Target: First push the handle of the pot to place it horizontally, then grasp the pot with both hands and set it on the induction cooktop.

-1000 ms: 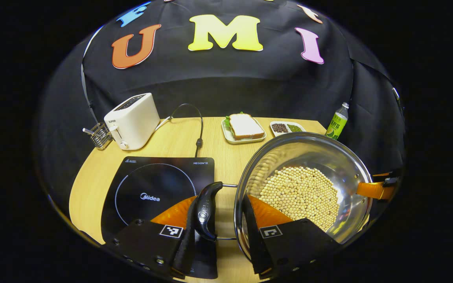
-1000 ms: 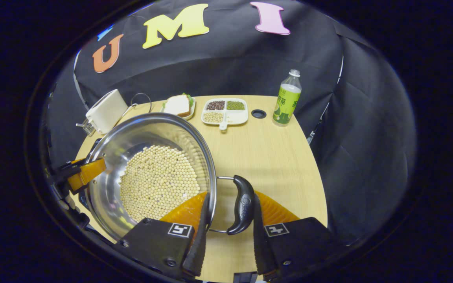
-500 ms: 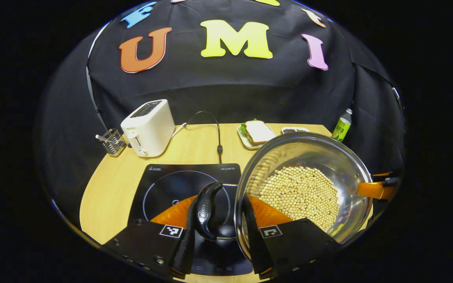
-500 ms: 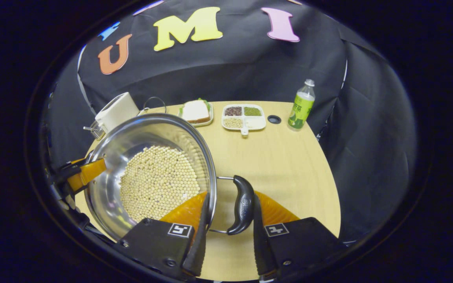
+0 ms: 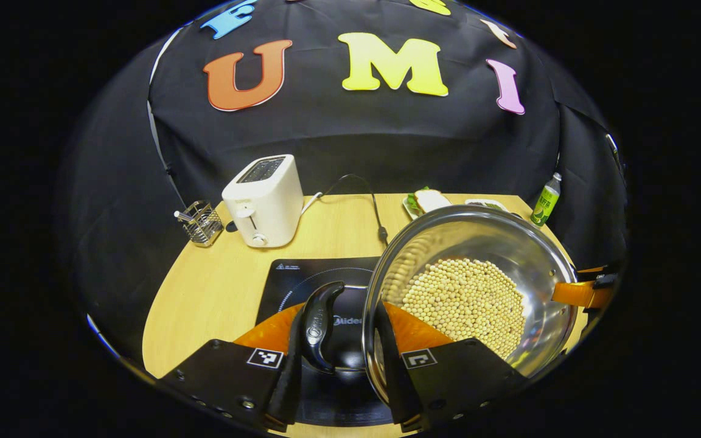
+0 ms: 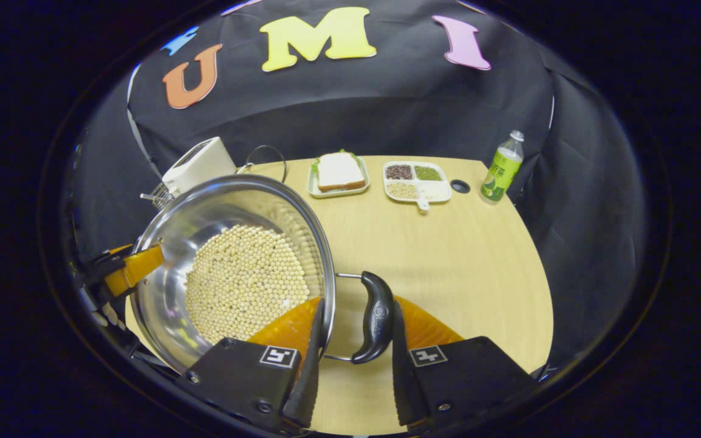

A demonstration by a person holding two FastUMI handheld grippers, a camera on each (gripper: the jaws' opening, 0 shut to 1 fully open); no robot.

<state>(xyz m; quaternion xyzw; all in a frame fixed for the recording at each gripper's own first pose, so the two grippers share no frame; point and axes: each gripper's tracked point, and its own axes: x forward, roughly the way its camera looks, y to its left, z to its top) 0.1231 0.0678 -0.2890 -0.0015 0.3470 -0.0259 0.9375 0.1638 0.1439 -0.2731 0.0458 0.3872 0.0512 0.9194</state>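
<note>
The left gripper holds the pot's left handle between its fingers. The right gripper grips the right handle the same way. The steel pot, full of pale beans, is above the black cooktop on the wooden table. A white toaster stands behind.

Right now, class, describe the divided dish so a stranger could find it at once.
Start at the wooden table and go to its far edge. The divided dish lies there between the sandwich plate and the green bottle. It alone is white with separate compartments of dark, green and pale grains.
</note>
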